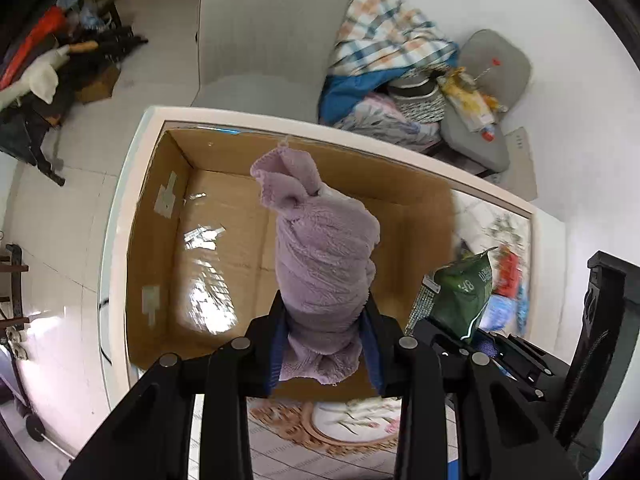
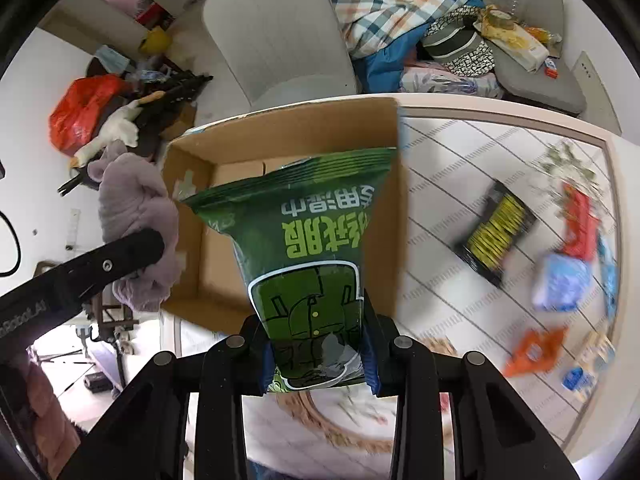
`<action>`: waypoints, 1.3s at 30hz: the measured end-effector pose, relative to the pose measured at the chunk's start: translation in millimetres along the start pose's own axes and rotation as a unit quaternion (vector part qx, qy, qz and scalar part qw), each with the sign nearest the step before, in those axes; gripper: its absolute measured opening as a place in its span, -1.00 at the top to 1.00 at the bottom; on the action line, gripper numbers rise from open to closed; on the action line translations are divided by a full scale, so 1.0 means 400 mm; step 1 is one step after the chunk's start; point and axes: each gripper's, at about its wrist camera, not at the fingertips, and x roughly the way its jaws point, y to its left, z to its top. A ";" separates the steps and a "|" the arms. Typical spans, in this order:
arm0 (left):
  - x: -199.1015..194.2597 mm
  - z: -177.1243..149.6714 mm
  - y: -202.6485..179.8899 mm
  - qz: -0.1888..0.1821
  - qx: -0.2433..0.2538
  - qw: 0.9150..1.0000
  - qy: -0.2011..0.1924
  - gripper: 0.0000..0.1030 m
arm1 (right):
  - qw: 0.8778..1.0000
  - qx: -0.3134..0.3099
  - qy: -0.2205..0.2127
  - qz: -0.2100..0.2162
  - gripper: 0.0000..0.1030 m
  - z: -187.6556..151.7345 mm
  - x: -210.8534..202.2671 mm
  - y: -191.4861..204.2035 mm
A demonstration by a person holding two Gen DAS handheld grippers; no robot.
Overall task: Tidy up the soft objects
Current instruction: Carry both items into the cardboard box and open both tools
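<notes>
My left gripper (image 1: 325, 344) is shut on a rolled lilac fleece towel (image 1: 320, 256), which hangs over the open cardboard box (image 1: 160, 184) on the table. The right gripper (image 2: 316, 344) is shut on a green pack of wet wipes (image 2: 304, 248), held above the box (image 2: 384, 136) near its right wall. In the right wrist view the towel (image 2: 136, 216) and the left gripper's black finger (image 2: 120, 256) show at the left. In the left wrist view the green pack (image 1: 460, 292) appears at the right. The box's floor looks bare apart from tape.
Small packets lie on the patterned tabletop (image 2: 460, 168) right of the box: a black-and-yellow pack (image 2: 496, 232), a red one (image 2: 580, 224), a pale blue one (image 2: 560, 284), an orange one (image 2: 536, 348). A grey chair (image 1: 268, 36) stands behind the table, beside piled clothes (image 1: 384, 40).
</notes>
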 end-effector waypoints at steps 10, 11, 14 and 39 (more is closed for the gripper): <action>0.264 0.137 0.069 -0.036 0.005 0.993 0.111 0.40 | 0.997 0.024 0.059 -0.047 0.30 0.155 0.306 0.037; 0.277 0.138 0.069 -0.036 0.007 0.992 0.117 0.40 | 0.996 0.024 0.063 -0.052 0.30 0.162 0.322 0.039; 0.315 0.143 0.061 -0.037 0.016 0.991 0.131 0.40 | 0.995 0.021 0.066 -0.068 0.30 0.182 0.363 0.045; 0.162 0.054 0.105 0.057 0.054 0.996 0.051 -0.99 | 0.991 0.009 0.048 -0.123 -1.00 0.131 0.283 0.055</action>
